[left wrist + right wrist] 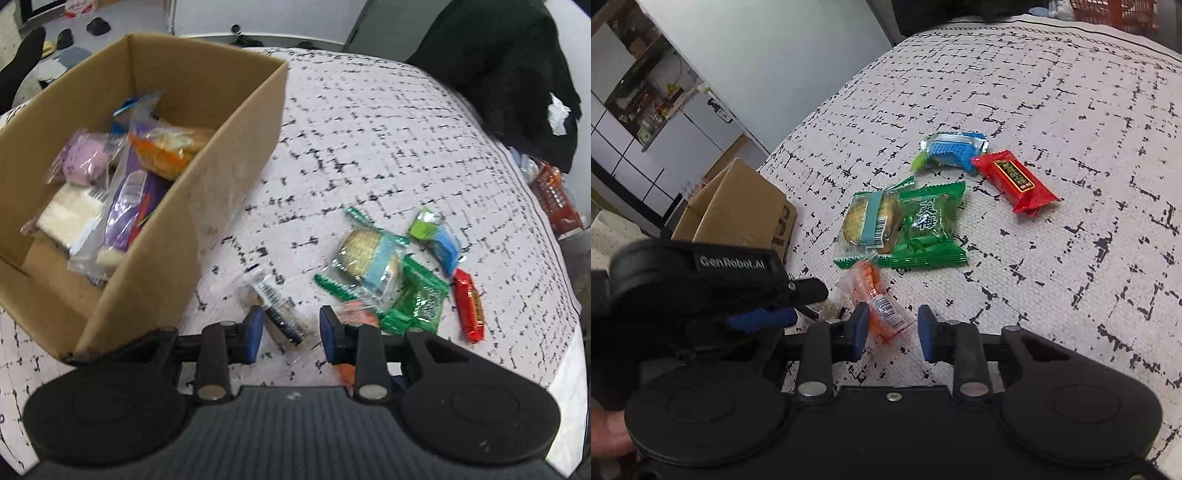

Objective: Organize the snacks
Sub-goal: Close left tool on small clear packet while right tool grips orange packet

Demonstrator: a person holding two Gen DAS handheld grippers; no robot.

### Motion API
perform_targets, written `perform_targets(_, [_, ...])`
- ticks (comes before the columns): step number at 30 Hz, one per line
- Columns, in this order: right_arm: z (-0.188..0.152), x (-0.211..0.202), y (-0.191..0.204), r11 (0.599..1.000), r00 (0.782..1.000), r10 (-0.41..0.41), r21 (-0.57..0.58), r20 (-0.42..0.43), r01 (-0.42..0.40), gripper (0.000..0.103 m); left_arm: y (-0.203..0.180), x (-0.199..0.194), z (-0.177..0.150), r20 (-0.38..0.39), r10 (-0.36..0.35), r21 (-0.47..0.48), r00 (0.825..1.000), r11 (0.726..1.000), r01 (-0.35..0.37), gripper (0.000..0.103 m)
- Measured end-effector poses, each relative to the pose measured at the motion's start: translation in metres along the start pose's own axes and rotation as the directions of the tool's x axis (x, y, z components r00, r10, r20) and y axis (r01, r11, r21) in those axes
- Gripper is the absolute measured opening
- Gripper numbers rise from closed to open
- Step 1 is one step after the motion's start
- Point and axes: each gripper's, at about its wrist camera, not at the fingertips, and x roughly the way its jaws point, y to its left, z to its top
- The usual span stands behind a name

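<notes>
Left gripper (290, 332), jaws parted and empty, poised over a clear packet with a dark barcoded strip (275, 308) that lies between and just beyond its blue fingertips on the patterned cloth (388, 122). Right gripper (892, 328), jaws likewise parted, holding nothing; an orange-and-clear wrapped snack (877, 308) lies on the cloth in the gap, close against the left fingertip. Just beyond it, a cracker packet with a pale blue band (873, 221) overlaps a green plum-candy packet (929, 225); farther off lie a blue-and-green sweet (951, 149) and a red wrapped sweet (1015, 181), touching at one end. The open cardboard box (207, 177), to the left of the loose snacks, holds a purple packet (127, 206), a pink one (79, 160), a white one and an orange-trimmed one; items beneath them are hidden. In the right wrist view the left gripper's body covers most of the clear packet. Print on the clear packet is blurred.
</notes>
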Motion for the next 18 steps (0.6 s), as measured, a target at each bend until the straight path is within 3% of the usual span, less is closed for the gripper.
perform_targets(4, [-0.004,-0.002,-0.005,0.999,1.0,-0.023,0.036,-0.013,0.024,0.011,0.002,0.005,-0.002,0.0,0.006,-0.021,1.0,1.0,-0.006,0.033])
perform_targets(8, [-0.007,-0.01,-0.01,0.997,1.0,-0.026,0.067,-0.002,0.026,0.011,0.005,0.011,-0.002,-0.006,0.004,-0.051,1.0,0.999,-0.004,0.033])
perform_targets(13, [-0.003,-0.012,-0.002,1.0,1.0,-0.013,0.026,0.022,0.012,0.013,0.007,0.014,-0.001,-0.002,-0.007,-0.072,1.0,0.997,0.007,0.03])
perform_targets(17, [0.0,-0.006,0.003,1.0,1.0,0.0,0.002,0.011,0.0,0.016,0.011,0.011,-0.001,-0.007,-0.022,-0.074,1.0,0.997,0.021,0.017])
perform_targets(18, [0.0,-0.004,0.005,1.0,1.0,0.0,-0.008,0.006,0.0,0.022,0.011,0.01,-0.002,-0.005,-0.028,-0.07,1.0,0.997,0.027,0.017])
